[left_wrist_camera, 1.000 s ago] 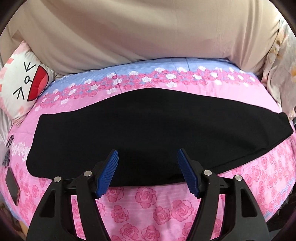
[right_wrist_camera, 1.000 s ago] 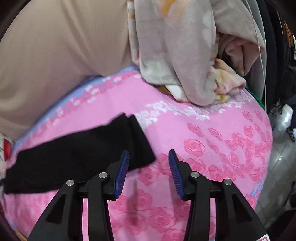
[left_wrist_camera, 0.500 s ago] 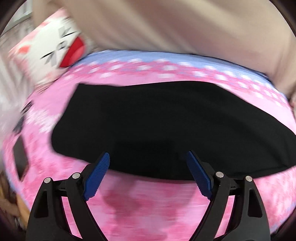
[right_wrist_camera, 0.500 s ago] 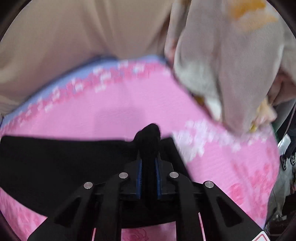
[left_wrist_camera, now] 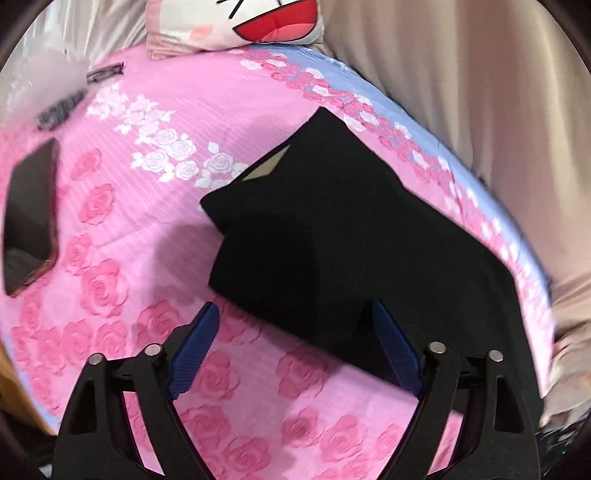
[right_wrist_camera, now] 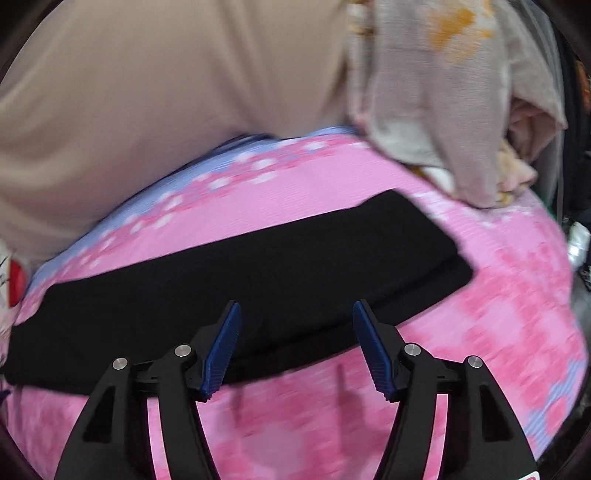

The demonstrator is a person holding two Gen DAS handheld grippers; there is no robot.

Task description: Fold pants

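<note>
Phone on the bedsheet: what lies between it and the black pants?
In the left wrist view, only bare pink rose-print bedsheet lies between the phone and the black pants; nothing else sits there.

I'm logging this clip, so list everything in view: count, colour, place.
Black fabric pants: one, black, lying flat across the bed.
Rose-print bedsheet: one, pink with a blue border, under the pants.
Dark smartphone: one, black, on the sheet's left edge.
Cartoon-face pillow: one, white and red, at the far end.
Beige curtain: one, behind the bed.
Crumpled floral cloth pile: one, grey-beige, far right.
Left gripper: open, over the pants' edge.
Right gripper: open, over the pants.
</note>
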